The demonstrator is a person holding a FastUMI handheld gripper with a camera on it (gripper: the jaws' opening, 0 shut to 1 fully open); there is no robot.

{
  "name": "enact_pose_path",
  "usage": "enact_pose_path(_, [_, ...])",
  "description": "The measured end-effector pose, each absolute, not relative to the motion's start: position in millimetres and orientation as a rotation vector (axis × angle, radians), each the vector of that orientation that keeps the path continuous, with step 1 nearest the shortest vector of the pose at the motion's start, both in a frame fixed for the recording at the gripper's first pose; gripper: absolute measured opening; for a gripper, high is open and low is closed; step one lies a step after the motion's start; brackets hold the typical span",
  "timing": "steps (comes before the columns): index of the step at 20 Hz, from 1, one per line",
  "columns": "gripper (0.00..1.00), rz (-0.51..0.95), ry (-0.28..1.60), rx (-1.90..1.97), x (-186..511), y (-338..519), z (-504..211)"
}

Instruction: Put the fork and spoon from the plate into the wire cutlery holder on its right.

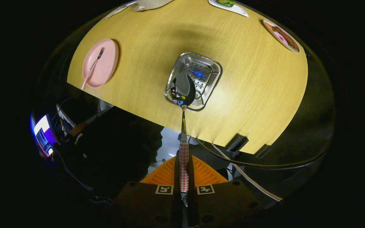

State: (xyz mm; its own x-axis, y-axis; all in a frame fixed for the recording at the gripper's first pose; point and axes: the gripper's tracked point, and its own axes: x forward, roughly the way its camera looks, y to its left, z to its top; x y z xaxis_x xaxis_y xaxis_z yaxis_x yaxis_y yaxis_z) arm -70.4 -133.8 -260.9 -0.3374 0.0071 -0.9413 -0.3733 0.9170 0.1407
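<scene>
A downward view along a hand-held gripper (184, 177) toward a pale wooden table (249, 95). The two fingers are closed tightly on the handle of a spoon (183, 126), one pressing on each side of it, with almost no gap left between them. The spoon runs straight ahead from between the fingers, handle nearest and bowl farthest. Its handle has a red and white checked pattern where the fingers grip it, then becomes a thin bare metal stem. Its bowl is polished metal, dark and mirror-like, with small coloured reflections near its base.

The bowl of the spoon sits over the near side of the cutlery holder (201, 71), which here appears as a square, shiny metal basket with rounded corners and a perforated floor, standing on the table just beyond the fingers. Whether the spoon touches the holder cannot be told.

Well off to the left of the holder, near the table's edge, lies a round pink plate (108, 61). A fork (92, 68) rests across it, tines pointing away, its pink patterned handle overhanging the plate's near rim.
</scene>
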Motion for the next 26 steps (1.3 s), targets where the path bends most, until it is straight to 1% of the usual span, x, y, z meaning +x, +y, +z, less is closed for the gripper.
enact_pose_path(6, [0.12,0.372,1.967,-0.315,-46.6,-130.9,-288.9])
enact_pose_path(11, [0.12,0.388,1.946,-0.35,-25.7,-122.8,-304.9])
enact_pose_path(18, [0.2,0.428,1.894,-0.363,-14.4,-121.7,-310.9])
enact_pose_path(20, [0.2,0.423,1.863,-0.374,-11.3,-125.9,-309.5])
enact_pose_path(21, [0.27,0.42,1.841,-0.382,-8.3,-128.9,-306.1])
enact_pose_path(24, [0.53,0.407,1.785,-0.372,-2.5,-135.2,-288.5])
enact_pose_path(26, [0.54,0.412,1.738,-0.32,1.5,-129.3,-266.0])
